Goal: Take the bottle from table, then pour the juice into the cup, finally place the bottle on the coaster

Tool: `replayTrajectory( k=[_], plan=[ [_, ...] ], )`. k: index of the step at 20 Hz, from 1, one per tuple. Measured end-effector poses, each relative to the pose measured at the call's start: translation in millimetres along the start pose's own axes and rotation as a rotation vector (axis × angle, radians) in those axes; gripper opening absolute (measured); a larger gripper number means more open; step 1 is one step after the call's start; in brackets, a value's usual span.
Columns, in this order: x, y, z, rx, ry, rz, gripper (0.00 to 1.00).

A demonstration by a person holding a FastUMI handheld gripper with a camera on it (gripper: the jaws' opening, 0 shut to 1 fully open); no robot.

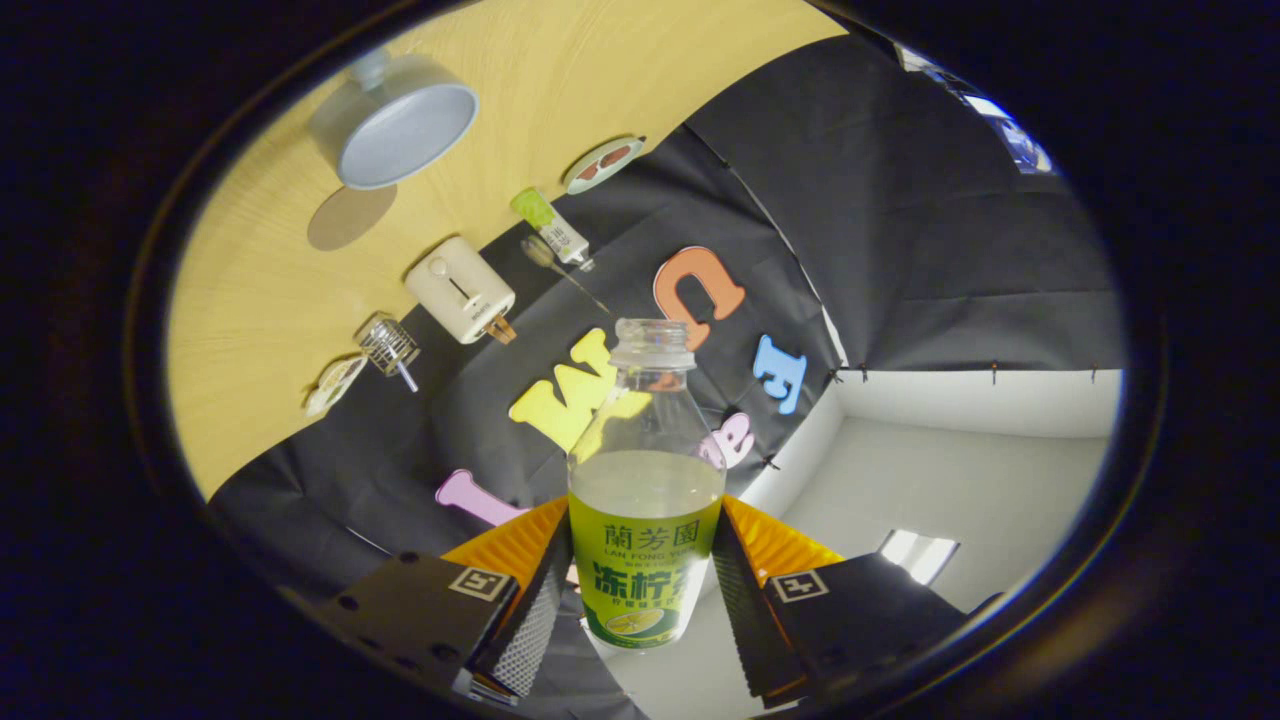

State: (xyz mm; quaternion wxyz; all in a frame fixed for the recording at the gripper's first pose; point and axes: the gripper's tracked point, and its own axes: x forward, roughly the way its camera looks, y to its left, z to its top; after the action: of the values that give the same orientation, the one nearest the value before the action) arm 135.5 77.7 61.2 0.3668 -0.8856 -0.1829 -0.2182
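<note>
Jaws clamp the uncapped green-labelled clear juice bottle (645, 500), tilted mid-carry; next, steer toward the white cup (400, 125) to pour.

The bottle (645, 500) is clear glass with a green label round its lower half, uncapped, its open threaded mouth pointing away from the fingers. It sits between the two fingers, both pressing its labelled sides, and is lifted off the counter (560, 90) — the whole scene is tilted around it. Pale cloudy juice fills it up to just above the label; the neck and shoulder are see-through. The cup (395, 125) — a wide, pale grey-blue mug, open mouth showing — stands on the wood counter, far off to the left beyond the bottle.
</note>
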Motion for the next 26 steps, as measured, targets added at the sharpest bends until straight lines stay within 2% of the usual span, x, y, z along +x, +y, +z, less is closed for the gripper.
replayTrajectory(
  k=[3,6,11,15,19,21,24,25,26],
  plan=[
    [-3.3,4.5,-0.3,0.023,0.003,0.018,0.80],
    [0.4,19.0,-3.6,0.119,0.040,0.063,0.80],
    [5.1,35.5,-20.2,0.320,0.205,0.153,0.80],
    [-0.5,60.5,-19.3,0.610,0.271,0.304,0.80],
    [-5.9,70.4,-15.7,0.941,0.365,0.400,0.80],
    [-5.9,73.6,-0.1,1.115,0.378,0.466,0.80],
    [-4.6,66.0,4.6,1.314,0.378,0.499,0.80],
    [-4.6,58.9,16.6,1.412,0.321,0.519,0.80],
    [-1.5,59.5,24.5,1.481,0.334,0.533,0.80]
  ],
)
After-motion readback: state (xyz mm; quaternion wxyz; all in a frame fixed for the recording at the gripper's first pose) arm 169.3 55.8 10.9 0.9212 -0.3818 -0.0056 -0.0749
